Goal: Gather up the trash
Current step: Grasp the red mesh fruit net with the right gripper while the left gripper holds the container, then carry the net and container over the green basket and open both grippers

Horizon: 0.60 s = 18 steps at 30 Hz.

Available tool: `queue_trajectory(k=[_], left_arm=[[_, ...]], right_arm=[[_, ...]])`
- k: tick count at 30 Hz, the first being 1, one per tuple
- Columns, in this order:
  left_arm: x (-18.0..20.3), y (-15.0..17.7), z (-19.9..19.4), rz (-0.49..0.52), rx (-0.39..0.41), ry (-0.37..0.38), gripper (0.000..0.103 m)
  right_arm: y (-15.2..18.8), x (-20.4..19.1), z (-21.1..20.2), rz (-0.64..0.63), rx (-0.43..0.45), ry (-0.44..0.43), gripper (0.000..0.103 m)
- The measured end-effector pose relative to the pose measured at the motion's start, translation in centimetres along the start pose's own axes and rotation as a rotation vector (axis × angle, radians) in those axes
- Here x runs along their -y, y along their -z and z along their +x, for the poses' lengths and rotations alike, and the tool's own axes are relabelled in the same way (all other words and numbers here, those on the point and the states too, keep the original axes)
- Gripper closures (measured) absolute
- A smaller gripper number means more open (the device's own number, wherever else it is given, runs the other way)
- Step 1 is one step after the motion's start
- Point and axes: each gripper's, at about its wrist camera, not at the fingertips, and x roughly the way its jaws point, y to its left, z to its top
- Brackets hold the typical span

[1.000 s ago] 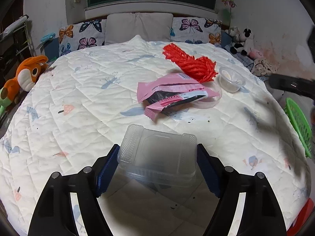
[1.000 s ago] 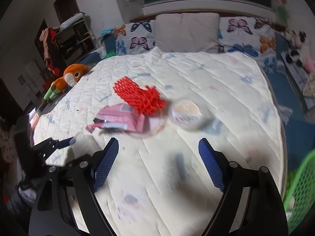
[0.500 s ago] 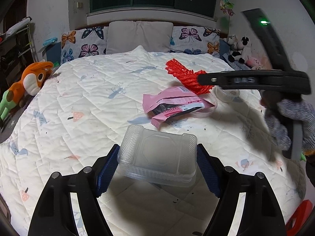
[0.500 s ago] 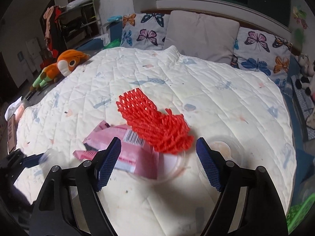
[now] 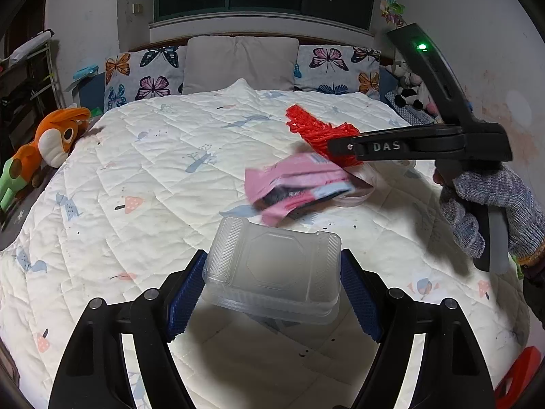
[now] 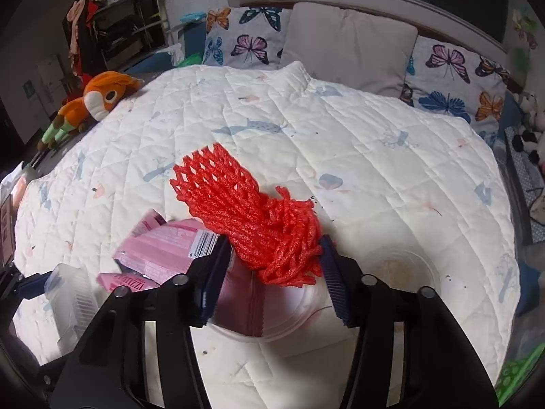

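My left gripper (image 5: 272,283) is shut on a clear plastic clamshell box (image 5: 276,272) and holds it above the quilt. My right gripper (image 6: 272,272) has its jaws around the near end of a red foam fruit net (image 6: 245,214); they are closing in on it and I cannot tell if they grip. The net lies over a pink snack wrapper (image 6: 163,252) and a clear plastic lid (image 6: 279,313). In the left wrist view the right gripper (image 5: 340,146) reaches the red net (image 5: 316,129) above the blurred pink wrapper (image 5: 296,184).
A clear round cup (image 6: 398,269) lies right of the net. An orange plush toy (image 5: 47,146) sits at the bed's left edge. Butterfly pillows (image 5: 143,71) line the headboard. A green basket (image 6: 517,371) stands at the lower right.
My right gripper moved forward and down to the red net and its jaws narrowed around it. The pink wrapper shifted. My left gripper kept holding the clamshell box.
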Motion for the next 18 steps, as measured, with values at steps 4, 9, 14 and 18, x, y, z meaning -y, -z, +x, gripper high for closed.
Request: queue_trajectory(k=[4,9,14,18], left_arm=[[0.4,-0.1,-0.3,0.005,0.007,0.004,0.029],[1.5,-0.3,-1.1,0.021,0.021,0.015,0.029],[3.3,-0.7,-1.7,0.046,0.035,0.035,0.029],[5.3,-1.0,-1.8,0.072,0.042,0.062,0.029]], right_arm=[[0.5,0.2,-1.9,0.018,0.034,-0.017,0.055],[1.7,0.9,-4.8,0.043,0.071,-0.030,0.056],[3.7,2.4,-7.9,0.089,0.099,-0.030,0.056],[5.5,3.8,-10.2,0.127,0.120,-0.011,0.056]])
